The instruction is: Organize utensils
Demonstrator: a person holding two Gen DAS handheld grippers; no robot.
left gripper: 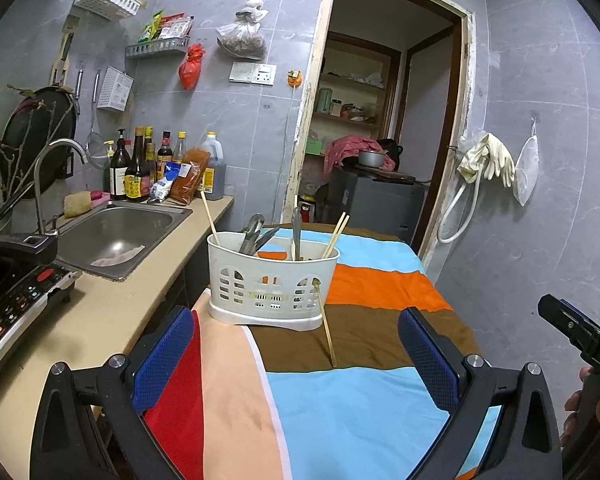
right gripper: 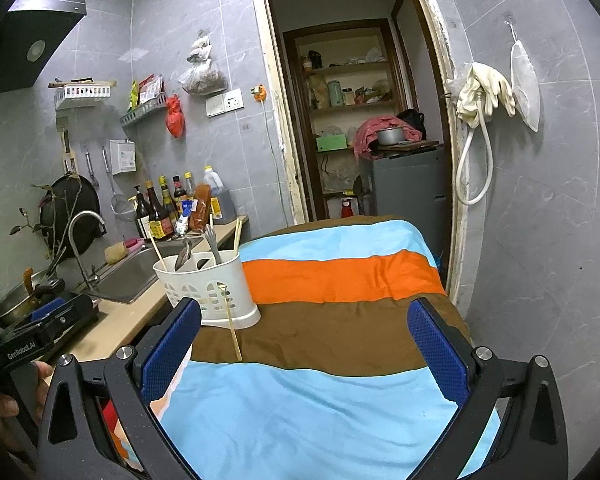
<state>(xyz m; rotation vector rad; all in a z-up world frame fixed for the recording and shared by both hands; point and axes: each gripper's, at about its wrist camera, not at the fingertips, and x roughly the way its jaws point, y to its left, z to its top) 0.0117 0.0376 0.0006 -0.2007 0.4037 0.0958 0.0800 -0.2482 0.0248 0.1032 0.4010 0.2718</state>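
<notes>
Leaning against the holder [left gripper: 272,284] (long axis running near-far), the chopstick [left gripper: 327,330] is lying ahead of both wide-open, empty grippers, left gripper [left gripper: 296,354] nearer.

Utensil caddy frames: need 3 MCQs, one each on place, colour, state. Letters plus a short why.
1. Where does the white utensil caddy stand?
A. in the sink
B. on the striped cloth
C. on a wall shelf

2. Which colour is the cloth band just right of the caddy?
A. orange
B. green
C. purple

3. How are the left gripper and the right gripper?
A. both shut on chopsticks
B. one open, one shut
C. both open, holding nothing

Key: 1 B, its base sits on the striped cloth beside the counter; 2 A, an orange stripe runs there; 3 C, the jaws stand wide apart over bare cloth.
</notes>
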